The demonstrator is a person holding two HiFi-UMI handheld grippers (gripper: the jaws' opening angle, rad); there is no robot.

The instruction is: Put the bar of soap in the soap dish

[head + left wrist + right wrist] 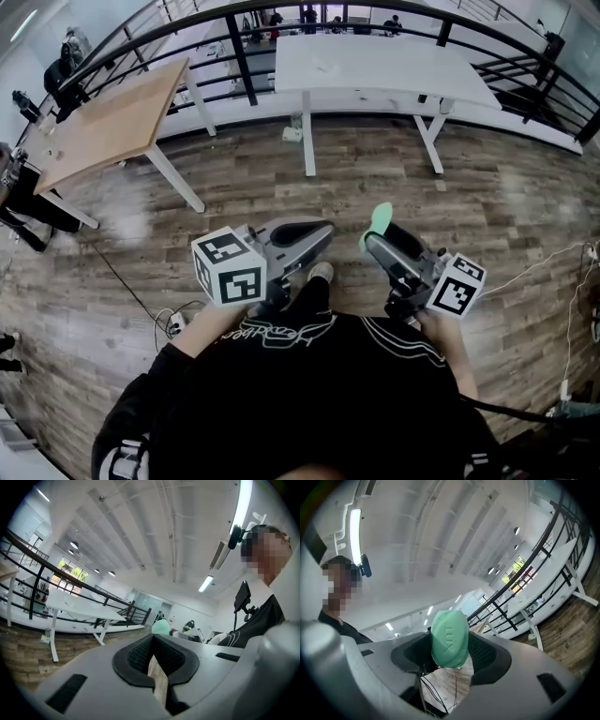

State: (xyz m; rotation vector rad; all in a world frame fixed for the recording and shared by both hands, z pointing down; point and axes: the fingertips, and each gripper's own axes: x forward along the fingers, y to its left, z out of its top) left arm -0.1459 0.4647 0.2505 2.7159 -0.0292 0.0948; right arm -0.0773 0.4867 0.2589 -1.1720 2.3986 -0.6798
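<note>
The bar of soap point(449, 639) is mint green, the floor point(281, 197) brown-planked

Bright, even indoor light, with a strong fisheye bend in all three views

Ceiling strip lamps point(243, 501) burn out to pure white and a far window point(70, 571) adds daylight. The wooden floor point(281, 187) carries pale glare patches and only soft shadows. A dark vignette rings both gripper views, and the railing point(543, 550) bows towards the edge. The left gripper point(153, 641) looks soft so close to the lens, while the bar of soap point(450, 638) is fairly crisp
</note>
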